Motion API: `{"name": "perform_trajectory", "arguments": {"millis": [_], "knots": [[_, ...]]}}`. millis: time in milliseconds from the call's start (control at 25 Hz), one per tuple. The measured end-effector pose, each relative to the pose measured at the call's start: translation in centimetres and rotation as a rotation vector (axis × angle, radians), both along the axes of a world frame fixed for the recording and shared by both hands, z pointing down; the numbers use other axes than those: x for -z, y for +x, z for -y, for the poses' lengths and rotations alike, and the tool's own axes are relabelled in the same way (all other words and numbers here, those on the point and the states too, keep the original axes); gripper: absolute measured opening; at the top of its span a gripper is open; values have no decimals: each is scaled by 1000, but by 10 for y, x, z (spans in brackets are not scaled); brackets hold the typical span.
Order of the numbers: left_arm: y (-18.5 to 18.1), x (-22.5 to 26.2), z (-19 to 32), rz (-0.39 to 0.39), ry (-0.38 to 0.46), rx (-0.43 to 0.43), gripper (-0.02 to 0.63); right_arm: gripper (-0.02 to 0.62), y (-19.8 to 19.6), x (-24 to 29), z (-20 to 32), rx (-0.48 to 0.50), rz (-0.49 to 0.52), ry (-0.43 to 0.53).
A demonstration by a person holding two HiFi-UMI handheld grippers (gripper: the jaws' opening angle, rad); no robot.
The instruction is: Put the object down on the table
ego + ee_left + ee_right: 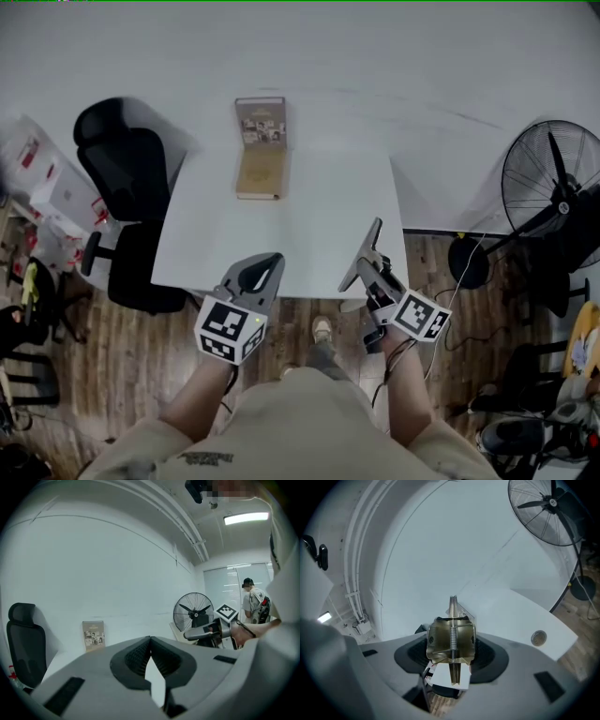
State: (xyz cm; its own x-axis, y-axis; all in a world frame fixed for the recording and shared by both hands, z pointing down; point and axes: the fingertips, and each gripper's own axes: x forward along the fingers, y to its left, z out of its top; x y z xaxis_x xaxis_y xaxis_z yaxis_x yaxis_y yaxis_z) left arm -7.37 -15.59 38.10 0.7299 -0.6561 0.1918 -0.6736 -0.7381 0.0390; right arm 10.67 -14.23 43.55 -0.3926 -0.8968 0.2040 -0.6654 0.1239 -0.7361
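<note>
My right gripper (373,267) is shut on a thin grey clipboard (362,251), held on edge just above the near right corner of the white table (309,211). In the right gripper view, the board's brass spring clip (451,641) sits between the pads of the right gripper (451,654), and the board's edge (453,606) points away over the table (520,613). My left gripper (265,266) hovers at the table's near edge, left of the other one. In the left gripper view, the jaws of the left gripper (150,641) meet at the tips with nothing between them.
A brown booklet (260,148) leans against the wall at the table's far edge. A black office chair (127,187) stands at the left and a floor fan (558,183) at the right. A round grommet (538,638) is set in the tabletop. A person (253,604) stands far back.
</note>
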Motion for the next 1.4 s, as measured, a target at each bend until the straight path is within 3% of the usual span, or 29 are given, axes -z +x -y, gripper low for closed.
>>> {"name": "perform_trajectory", "arguments": {"millis": [560,760,1080,1400], "knots": [[60,-72,163,85,-145,108,21,227,51,-90,188,82,118,-162],[76,-96,213,81,-206,165,21,227,56,-128,241,115,121,-230],[96,-134,259,128,-271,205,21,227,62,-184,300,162,141,-333],[114,-160,283,112,-327,166,21,229,58,-229,331,163,113,-423]]}}
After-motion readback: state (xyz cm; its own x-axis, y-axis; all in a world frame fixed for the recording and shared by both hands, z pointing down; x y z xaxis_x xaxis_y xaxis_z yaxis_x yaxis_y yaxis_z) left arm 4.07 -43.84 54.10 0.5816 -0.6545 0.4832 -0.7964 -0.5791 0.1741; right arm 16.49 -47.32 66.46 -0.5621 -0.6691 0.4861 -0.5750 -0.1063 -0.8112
